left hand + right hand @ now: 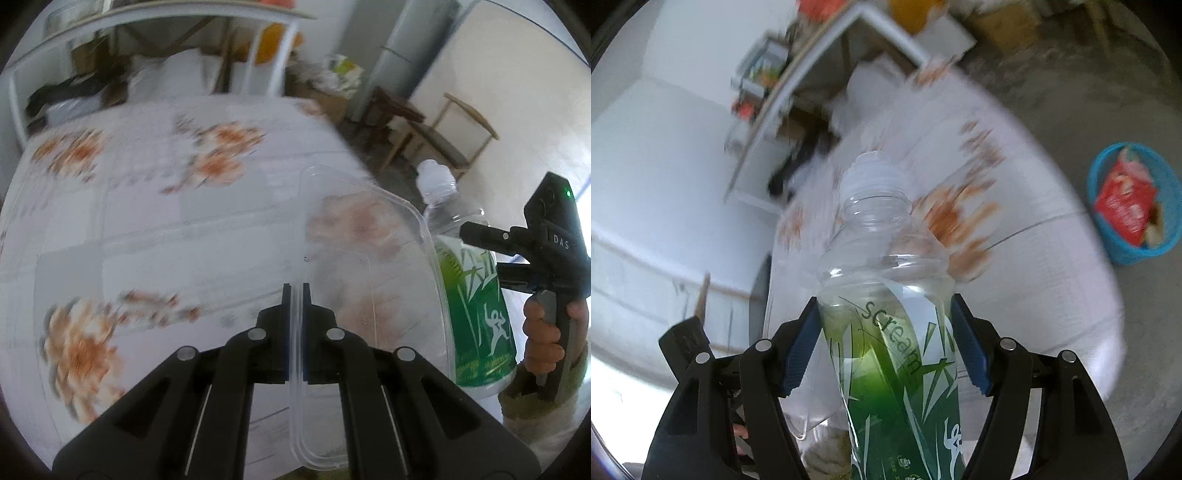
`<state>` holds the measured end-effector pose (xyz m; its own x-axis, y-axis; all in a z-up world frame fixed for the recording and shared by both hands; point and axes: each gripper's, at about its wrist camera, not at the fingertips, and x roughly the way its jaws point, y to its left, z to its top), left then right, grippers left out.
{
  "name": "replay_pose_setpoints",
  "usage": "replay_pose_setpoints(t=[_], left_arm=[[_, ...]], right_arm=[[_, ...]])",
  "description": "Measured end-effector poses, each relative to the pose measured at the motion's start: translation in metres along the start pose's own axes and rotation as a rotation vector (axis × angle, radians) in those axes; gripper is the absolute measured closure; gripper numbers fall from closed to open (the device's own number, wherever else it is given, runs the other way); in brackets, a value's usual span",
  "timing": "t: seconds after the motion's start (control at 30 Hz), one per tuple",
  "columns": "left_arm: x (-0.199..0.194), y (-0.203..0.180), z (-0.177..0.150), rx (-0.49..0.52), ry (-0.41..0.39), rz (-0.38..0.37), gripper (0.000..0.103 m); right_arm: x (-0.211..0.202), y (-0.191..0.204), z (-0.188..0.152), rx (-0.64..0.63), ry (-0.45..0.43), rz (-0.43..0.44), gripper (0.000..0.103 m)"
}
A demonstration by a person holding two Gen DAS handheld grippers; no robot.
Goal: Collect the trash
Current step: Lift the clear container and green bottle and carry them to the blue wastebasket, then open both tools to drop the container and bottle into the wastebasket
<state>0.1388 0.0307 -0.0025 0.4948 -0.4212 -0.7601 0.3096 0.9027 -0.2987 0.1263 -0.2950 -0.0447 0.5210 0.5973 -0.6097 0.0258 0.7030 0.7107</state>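
Observation:
My left gripper (295, 291) is shut on the edge of a clear plastic container lid (373, 273), held above the floral tablecloth (147, 206). My right gripper (886, 325) is shut on an empty clear bottle with a green label (886, 354) and a white cap; bottle (476, 317) and right gripper (480, 232) also show at the right of the left wrist view. A blue trash basket (1108, 251) with a red wrapper inside stands on the floor beyond the table, at the right of the right wrist view.
A white shelf frame (266, 55) with boxes stands behind the table. A wooden chair (443, 136) and a fridge (399, 55) stand at the far right. The grey floor (1071, 92) lies around the table.

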Motion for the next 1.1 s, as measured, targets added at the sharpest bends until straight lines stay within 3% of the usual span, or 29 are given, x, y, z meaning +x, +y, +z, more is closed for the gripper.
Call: replay_pose_setpoints(t=[0.23, 0.33, 0.43, 0.63, 0.83, 0.9, 0.97, 1.1], left_arm=[[0.022, -0.079, 0.059, 0.168, -0.022, -0.145, 0.101], [0.048, -0.123, 0.081, 0.252, 0.011, -0.182, 0.101], [0.086, -0.162, 0.098, 0.294, 0.096, -0.219, 0.101], [0.187, -0.229, 0.113, 0.363, 0.27, -0.174, 0.101], [0.279, -0.275, 0.12, 0.394, 0.36, -0.133, 0.1], [0.319, -0.286, 0.122, 0.372, 0.403, -0.145, 0.093], [0.35, -0.292, 0.12, 0.346, 0.45, -0.14, 0.057], [0.379, -0.29, 0.12, 0.268, 0.5, -0.148, 0.053]], right_arm=[[-0.128, -0.087, -0.009, 0.218, -0.332, -0.092, 0.036], [-0.16, -0.13, -0.022, 0.332, -0.403, -0.106, 0.036], [-0.179, -0.178, -0.039, 0.466, -0.45, -0.119, 0.036], [-0.162, -0.244, -0.038, 0.617, -0.423, -0.11, 0.036], [-0.141, -0.275, -0.034, 0.685, -0.404, -0.098, 0.036], [-0.137, -0.282, -0.034, 0.691, -0.393, -0.108, 0.036], [-0.133, -0.289, -0.036, 0.709, -0.382, -0.113, 0.036], [-0.127, -0.305, -0.04, 0.739, -0.362, -0.131, 0.036]])
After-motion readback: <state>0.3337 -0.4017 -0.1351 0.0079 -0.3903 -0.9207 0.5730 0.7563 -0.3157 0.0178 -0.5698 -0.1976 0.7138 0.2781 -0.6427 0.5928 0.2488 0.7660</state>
